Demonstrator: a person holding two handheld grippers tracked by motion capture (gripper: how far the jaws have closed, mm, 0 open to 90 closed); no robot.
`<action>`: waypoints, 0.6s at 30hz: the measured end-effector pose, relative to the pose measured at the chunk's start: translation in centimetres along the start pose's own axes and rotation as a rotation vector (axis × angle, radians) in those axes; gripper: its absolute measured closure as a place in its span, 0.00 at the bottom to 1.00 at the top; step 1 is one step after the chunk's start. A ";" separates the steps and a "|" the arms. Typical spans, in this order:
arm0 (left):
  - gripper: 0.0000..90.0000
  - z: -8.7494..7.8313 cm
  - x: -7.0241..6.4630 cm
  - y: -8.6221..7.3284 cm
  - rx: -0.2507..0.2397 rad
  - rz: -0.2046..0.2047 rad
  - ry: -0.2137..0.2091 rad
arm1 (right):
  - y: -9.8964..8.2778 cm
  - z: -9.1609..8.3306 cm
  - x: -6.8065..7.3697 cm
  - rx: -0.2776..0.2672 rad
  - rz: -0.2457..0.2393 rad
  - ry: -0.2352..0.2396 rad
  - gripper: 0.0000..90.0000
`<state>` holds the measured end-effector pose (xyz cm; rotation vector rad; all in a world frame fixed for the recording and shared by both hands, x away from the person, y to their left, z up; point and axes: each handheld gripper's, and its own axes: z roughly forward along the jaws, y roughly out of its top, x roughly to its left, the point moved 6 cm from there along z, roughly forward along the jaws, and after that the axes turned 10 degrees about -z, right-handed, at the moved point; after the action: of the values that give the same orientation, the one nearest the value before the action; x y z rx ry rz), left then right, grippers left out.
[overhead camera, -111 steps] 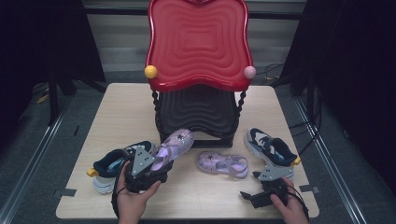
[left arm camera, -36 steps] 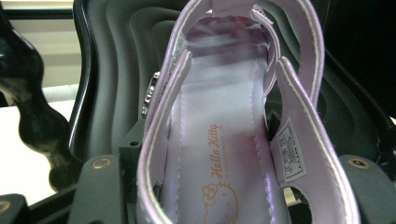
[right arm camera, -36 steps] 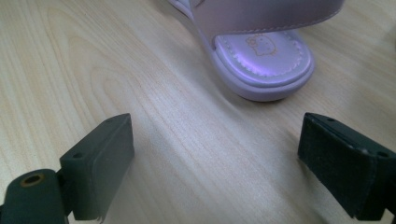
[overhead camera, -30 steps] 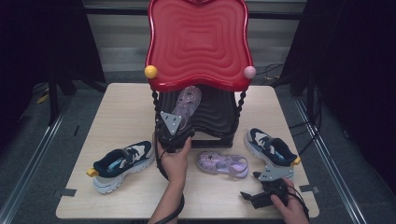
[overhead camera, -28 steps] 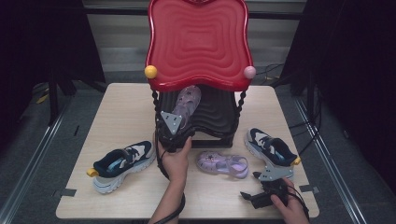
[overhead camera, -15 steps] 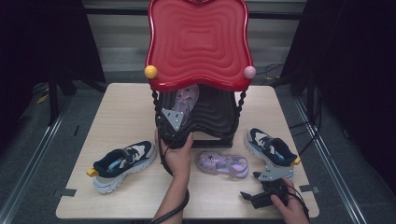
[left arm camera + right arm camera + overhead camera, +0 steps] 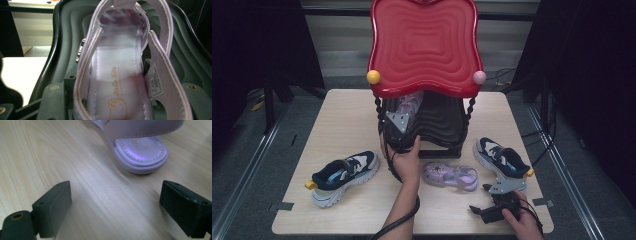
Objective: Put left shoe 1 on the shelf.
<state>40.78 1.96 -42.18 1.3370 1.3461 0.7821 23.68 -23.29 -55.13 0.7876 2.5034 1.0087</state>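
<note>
We see a light wood-grain counter (image 7: 337,130) on a grey carpeted floor (image 7: 242,165), metal rails (image 7: 259,147) running along both sides. Black curtains (image 7: 257,45) hang left and right; a pale panelled wall (image 7: 342,45) sits behind. Cables (image 7: 504,75) lie on the floor at the back right. Tape marks (image 7: 284,206) sit at the counter's front corners.

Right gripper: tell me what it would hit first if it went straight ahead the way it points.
Most likely the toe of the purple sandal lying on the table; the open right gripper faces it, with bare wood between.
</note>
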 end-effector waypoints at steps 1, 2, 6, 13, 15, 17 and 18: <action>0.42 0.1 -0.1 0.0 0.001 -0.002 0.002 | 0.0 0.0 0.0 0.000 0.000 0.000 0.11; 0.42 0.2 -0.1 0.1 -0.001 -0.003 0.005 | 0.0 0.0 0.0 0.000 0.001 0.000 0.11; 0.42 0.6 -0.3 0.2 -0.003 -0.004 0.017 | 0.0 0.0 0.0 0.000 -0.001 0.000 0.11; 0.42 1.4 -0.8 0.2 -0.009 -0.002 0.031 | 0.0 0.0 0.0 0.000 -0.001 0.000 0.11; 0.42 1.6 -0.9 0.2 -0.012 -0.008 0.036 | 0.0 0.0 0.0 0.000 -0.001 0.000 0.11; 0.42 1.8 -0.9 0.2 -0.016 -0.007 0.046 | 0.0 0.0 0.0 0.000 -0.001 0.000 0.11; 0.42 1.9 -0.9 0.2 -0.020 -0.009 0.050 | 0.0 0.0 0.0 0.000 -0.002 0.000 0.11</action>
<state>42.55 0.74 -42.25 1.3023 1.3794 0.8255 23.67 -23.28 -55.14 0.7850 2.5038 1.0088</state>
